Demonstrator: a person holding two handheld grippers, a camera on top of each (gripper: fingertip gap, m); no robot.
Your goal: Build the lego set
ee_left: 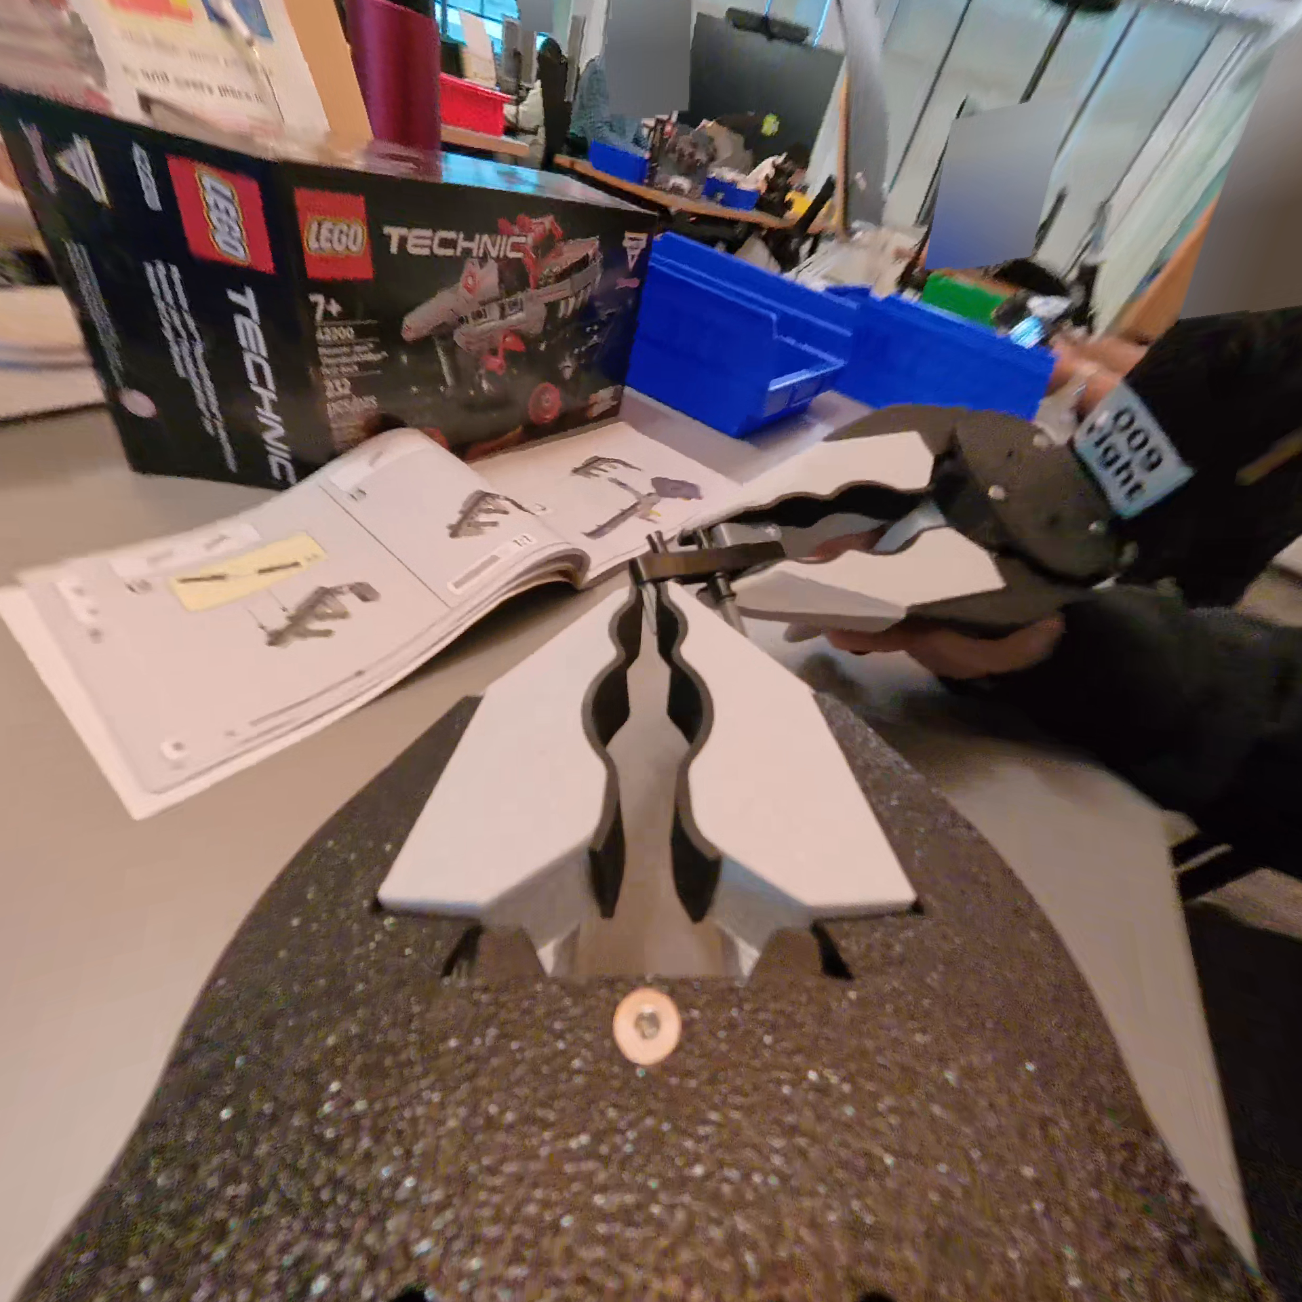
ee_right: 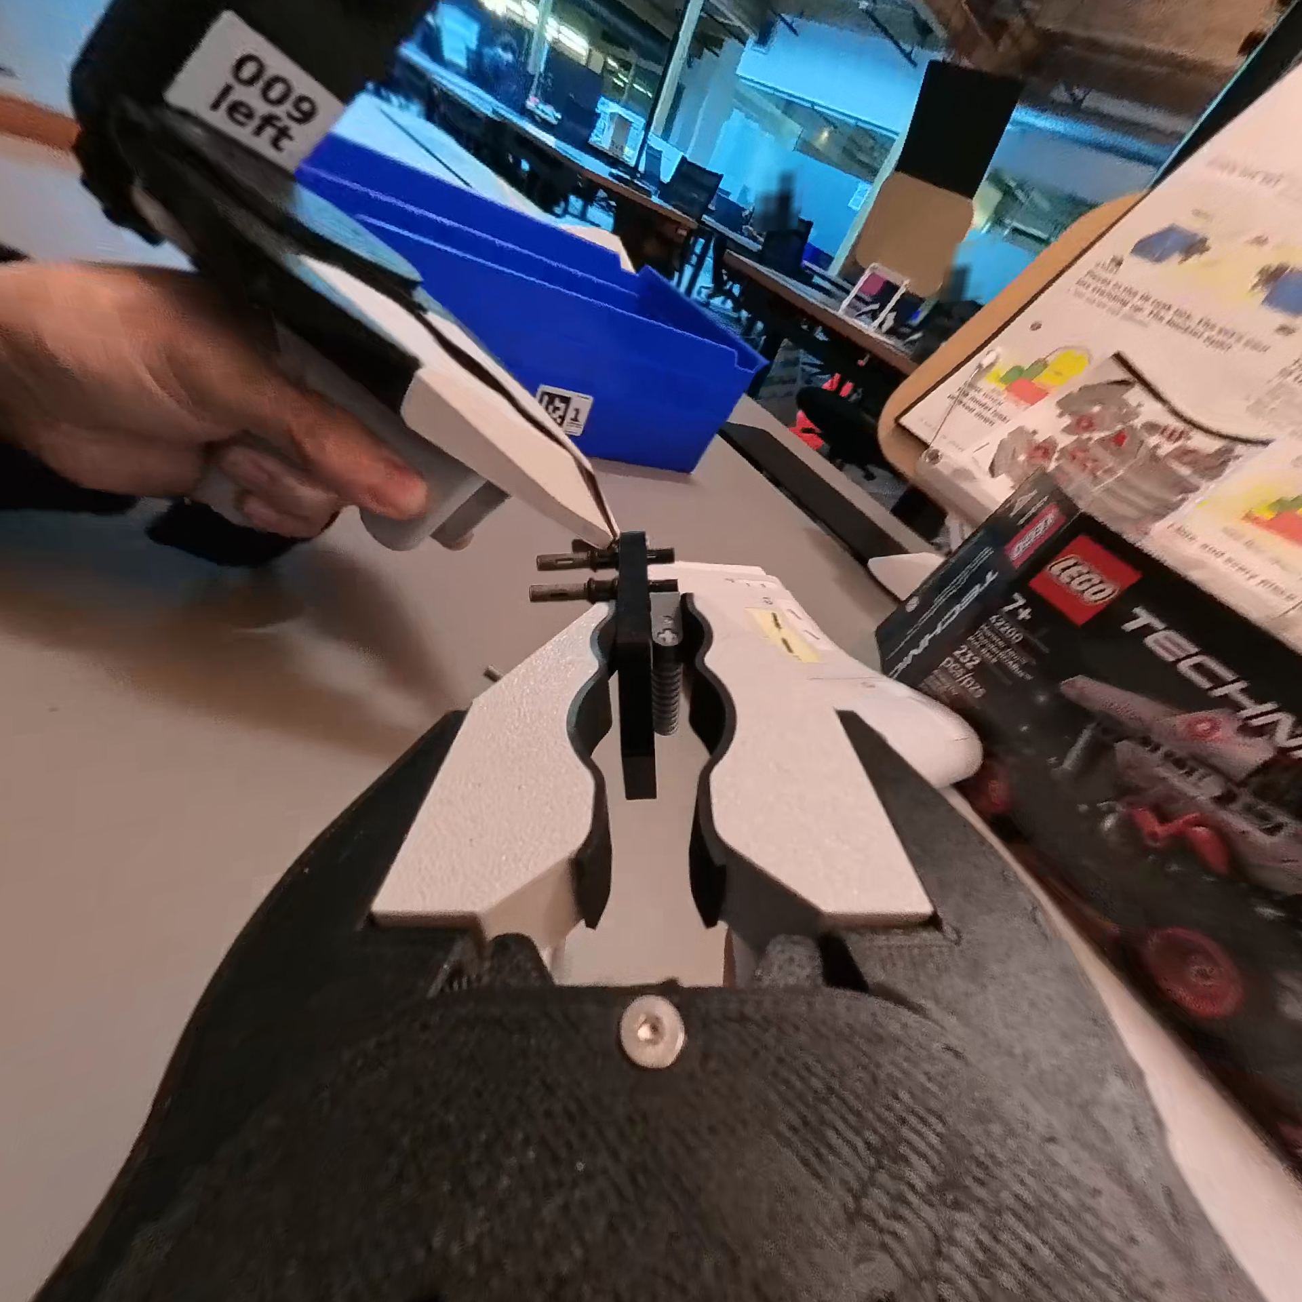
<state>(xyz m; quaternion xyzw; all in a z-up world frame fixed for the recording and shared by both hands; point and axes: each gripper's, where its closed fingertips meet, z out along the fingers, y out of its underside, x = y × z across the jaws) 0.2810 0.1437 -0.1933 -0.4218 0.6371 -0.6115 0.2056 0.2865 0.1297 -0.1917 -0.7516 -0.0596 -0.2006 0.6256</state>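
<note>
Two pins (ee_right: 563,562) cross one black beam (ee_right: 634,655), gripped by the right gripper (ee_right: 637,620); left gripper (ee_left: 648,599) pinches the upper pin, two blue bins (ee_left: 733,338) behind

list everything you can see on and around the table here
black beam: 1, black, clamped in right tool, pins through its top
set box: 1, black and red, standing behind booklet
instruction booklet: 1, white, open on table
bins: at least 2, blue, right of box
poster board: 1, white, leaning behind box
table: 1, grey
left tool: 1, white, tips at the upper pin
right tool: 1, white, shut on beam
hand: holding left tool
</note>
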